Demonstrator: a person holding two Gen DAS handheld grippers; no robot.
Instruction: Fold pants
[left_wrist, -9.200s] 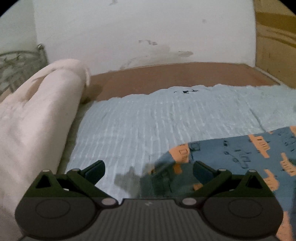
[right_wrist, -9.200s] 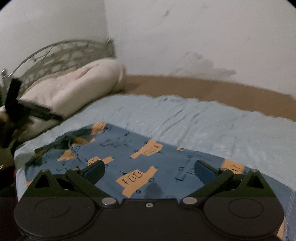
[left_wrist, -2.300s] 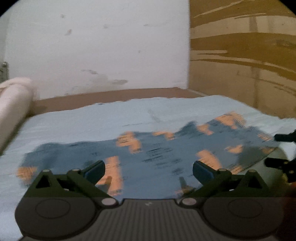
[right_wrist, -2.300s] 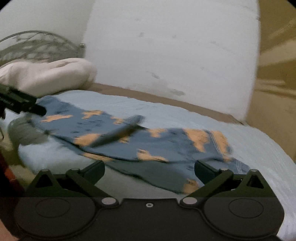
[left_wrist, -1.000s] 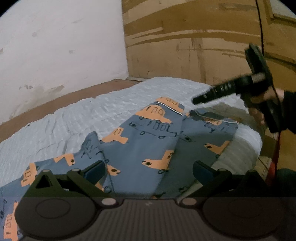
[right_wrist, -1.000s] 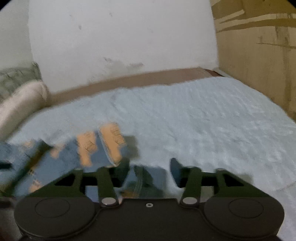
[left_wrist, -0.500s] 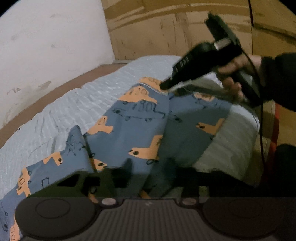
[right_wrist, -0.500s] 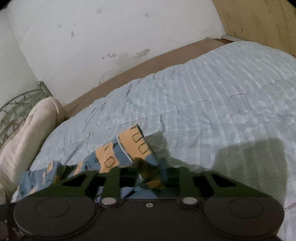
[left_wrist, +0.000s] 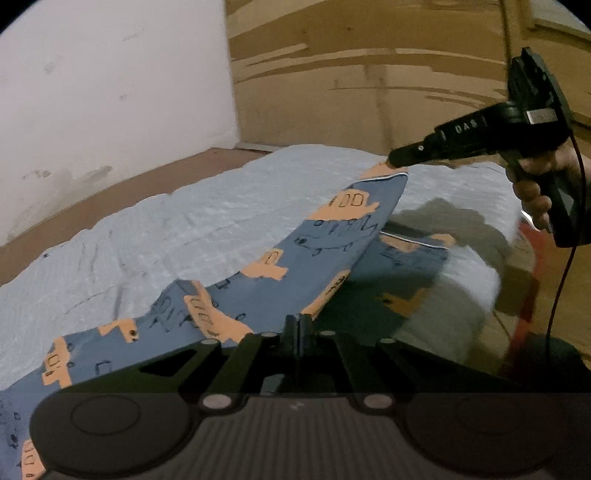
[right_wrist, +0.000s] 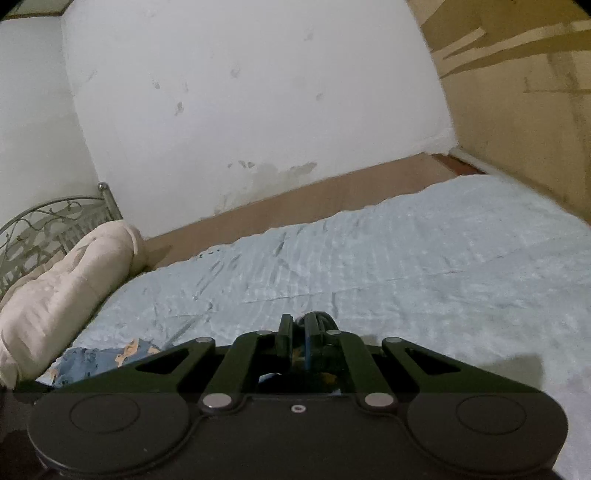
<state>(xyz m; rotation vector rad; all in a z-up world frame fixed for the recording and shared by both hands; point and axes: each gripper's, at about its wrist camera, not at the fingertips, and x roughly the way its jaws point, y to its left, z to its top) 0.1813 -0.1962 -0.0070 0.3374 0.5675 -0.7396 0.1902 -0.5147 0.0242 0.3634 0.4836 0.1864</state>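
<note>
- Left gripper (left_wrist: 300, 320) clamped on pants (left_wrist: 328, 254) side edge, fabric lifted.
- Right gripper (left_wrist: 393, 161), at 2 o'clock, pinches leg hem.
- Other leg lies on bedspread (left_wrist: 177, 229) near bed edge.
- Bare bedspread from 9 to 12 o'clock.
- Pillow (right_wrist: 62, 288) at 9 o'clock in right view.

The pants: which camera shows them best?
The left wrist view: the pants stretch across the bed, one leg raised between the left gripper and right gripper. The right wrist view shows only a crumpled bit at lower left.
</note>
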